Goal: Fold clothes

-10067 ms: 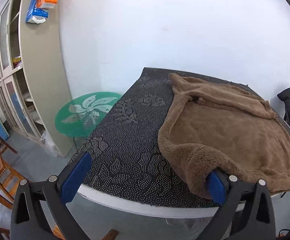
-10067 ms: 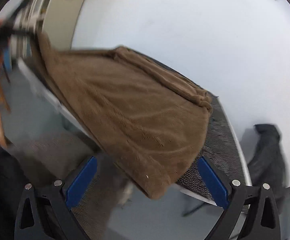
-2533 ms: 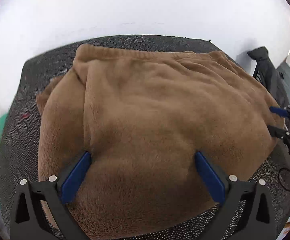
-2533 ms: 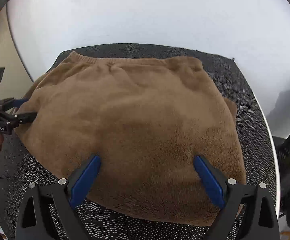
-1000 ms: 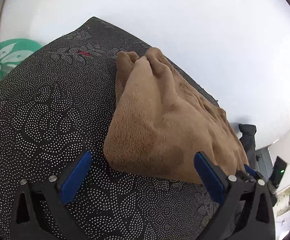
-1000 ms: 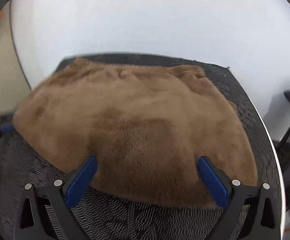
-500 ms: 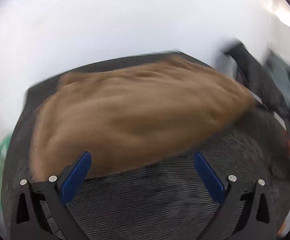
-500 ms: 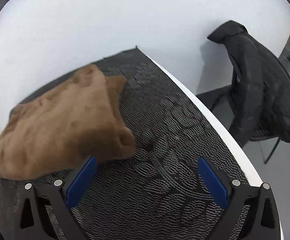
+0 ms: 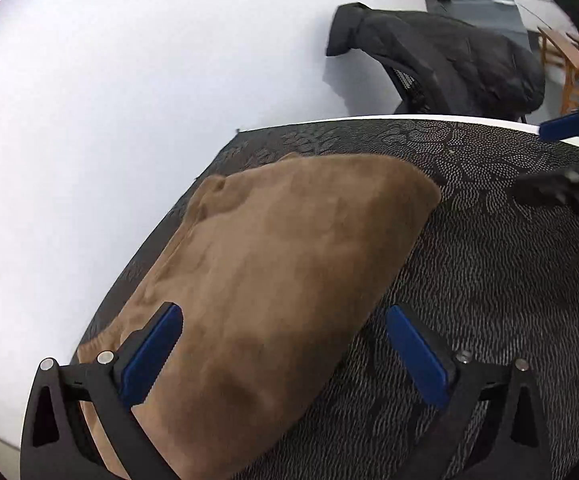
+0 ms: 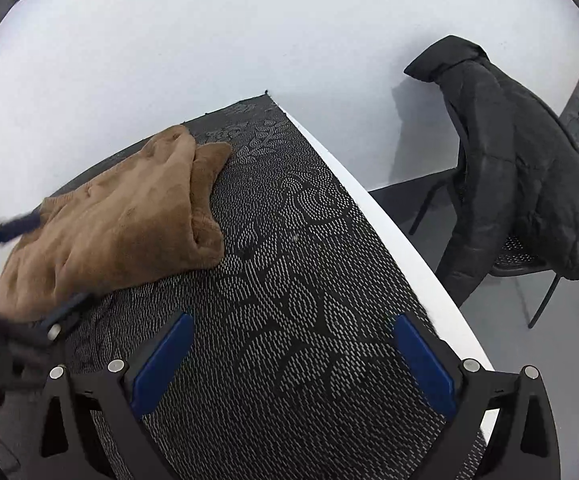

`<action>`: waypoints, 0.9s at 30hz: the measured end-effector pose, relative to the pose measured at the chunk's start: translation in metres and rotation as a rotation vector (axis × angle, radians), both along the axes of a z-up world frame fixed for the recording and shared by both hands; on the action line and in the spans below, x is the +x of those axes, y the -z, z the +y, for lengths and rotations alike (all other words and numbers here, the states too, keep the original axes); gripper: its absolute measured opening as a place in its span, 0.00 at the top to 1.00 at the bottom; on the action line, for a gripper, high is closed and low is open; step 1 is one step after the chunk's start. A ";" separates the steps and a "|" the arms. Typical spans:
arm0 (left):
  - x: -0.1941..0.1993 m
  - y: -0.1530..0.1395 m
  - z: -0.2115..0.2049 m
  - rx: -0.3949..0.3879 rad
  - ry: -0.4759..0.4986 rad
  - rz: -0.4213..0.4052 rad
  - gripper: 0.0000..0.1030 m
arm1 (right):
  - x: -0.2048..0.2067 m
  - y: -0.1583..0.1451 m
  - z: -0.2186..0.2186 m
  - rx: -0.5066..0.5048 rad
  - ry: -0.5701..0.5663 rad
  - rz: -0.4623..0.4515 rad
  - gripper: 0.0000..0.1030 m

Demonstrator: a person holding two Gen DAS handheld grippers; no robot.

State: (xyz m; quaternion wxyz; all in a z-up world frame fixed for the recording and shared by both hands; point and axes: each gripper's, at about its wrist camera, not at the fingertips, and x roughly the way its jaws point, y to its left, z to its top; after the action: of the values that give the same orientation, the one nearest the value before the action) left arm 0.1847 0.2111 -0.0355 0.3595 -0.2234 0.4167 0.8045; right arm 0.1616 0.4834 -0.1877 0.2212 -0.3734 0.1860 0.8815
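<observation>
We see the brown fleece garment lying on the patterned counter near the wall as a compact, layered bundle, so the folding looks largely done; whether more folds or other clothes are due, we cannot tell. Our left hand-held gripper hovers over its near edge, fingers spread and empty. Our right hand-held gripper is likewise spread, over bare counter beside the bundle.

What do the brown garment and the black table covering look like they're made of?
Brown garment: likely thick fleece or plush; its matte, fuzzy nap and soft, rounded folds suggest it. Table covering: probably a woven or textured mat, dark with pale dotted floral patterning; exact fibre unclear.
</observation>
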 end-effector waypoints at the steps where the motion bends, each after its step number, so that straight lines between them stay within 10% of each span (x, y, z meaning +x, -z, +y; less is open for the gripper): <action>1: 0.002 0.001 0.004 -0.010 0.021 -0.011 0.00 | 0.004 -0.001 0.001 0.001 -0.003 0.004 0.01; 17: -0.002 0.019 0.068 -0.195 0.159 -0.003 0.00 | 0.015 0.000 0.006 -0.054 -0.021 0.046 0.01; 27: -0.011 0.022 0.076 -0.245 0.084 0.018 0.00 | 0.010 0.001 0.005 -0.052 -0.033 0.033 0.01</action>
State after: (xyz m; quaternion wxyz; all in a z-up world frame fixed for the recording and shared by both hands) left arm 0.1740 0.2871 -0.0571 0.3592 -0.2409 0.5239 0.7338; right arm 0.1718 0.4879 -0.1888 0.1937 -0.3676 0.2063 0.8858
